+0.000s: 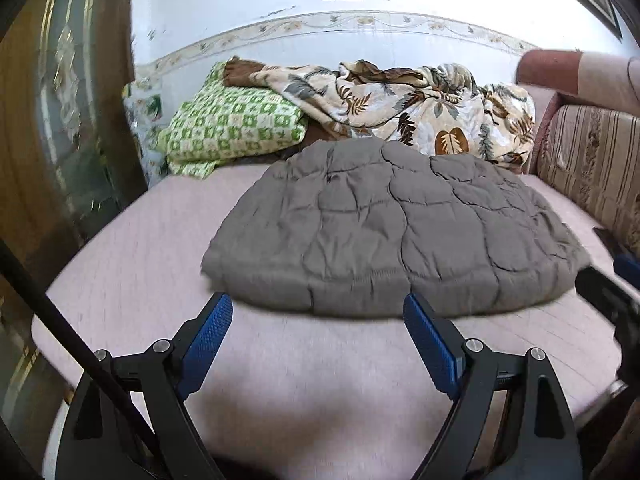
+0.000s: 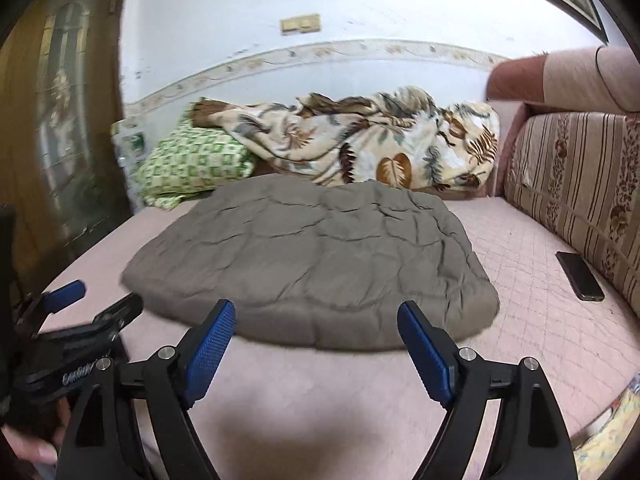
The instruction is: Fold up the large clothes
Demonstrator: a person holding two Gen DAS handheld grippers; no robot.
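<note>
both claws spread, empty: left claw (image 1: 318, 312), right claw (image 2: 316, 318), just short of folded grey quilted garment (image 1: 396, 224) near edge. risk: pinching top layer only, fold springs apart.

The folded quilted garment (image 2: 312, 260) lies mid-bed (image 2: 540, 320). Behind it, a crumpled blanket (image 2: 360, 148); behind-left of it, a pillow (image 2: 192, 164); right of it, a phone (image 2: 579, 276) beside the backrest cushion (image 2: 580, 184).

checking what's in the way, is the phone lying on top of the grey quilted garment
No, the phone lies on the pink bed cover beside the striped cushion, apart from the grey quilted garment.
</note>
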